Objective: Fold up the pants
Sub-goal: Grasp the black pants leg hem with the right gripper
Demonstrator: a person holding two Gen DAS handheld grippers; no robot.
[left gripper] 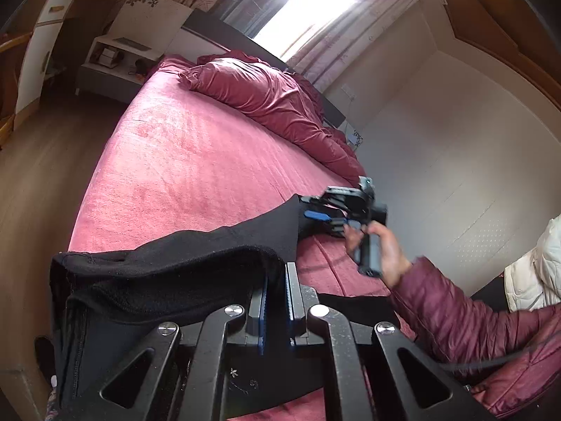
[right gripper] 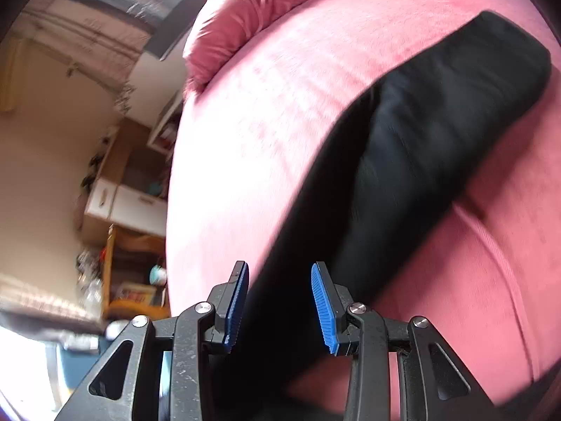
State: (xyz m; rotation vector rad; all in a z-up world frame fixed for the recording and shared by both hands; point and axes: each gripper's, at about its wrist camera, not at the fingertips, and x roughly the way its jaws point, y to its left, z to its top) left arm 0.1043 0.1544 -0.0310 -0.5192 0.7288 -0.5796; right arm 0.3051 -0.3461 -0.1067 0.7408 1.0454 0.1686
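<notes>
Black pants (left gripper: 210,245) lie stretched along the near edge of a pink bed (left gripper: 196,161). My left gripper (left gripper: 277,273) is shut on the pants' waistband end, which drapes over its left finger. My right gripper (right gripper: 280,273) is open, its blue pads (right gripper: 320,301) on either side of the black fabric (right gripper: 420,140) below them, not clamping it. In the left wrist view the right gripper (left gripper: 315,215) sits at the far end of the pants, held by a hand in a maroon sleeve. The right wrist view is motion-blurred.
A crumpled pink duvet (left gripper: 266,94) lies at the head of the bed. A white nightstand (left gripper: 115,59) and a cupboard (left gripper: 42,42) stand beyond the bed on a wooden floor. Shelves with clutter (right gripper: 133,273) stand beside the bed. A white garment (left gripper: 536,270) sits at right.
</notes>
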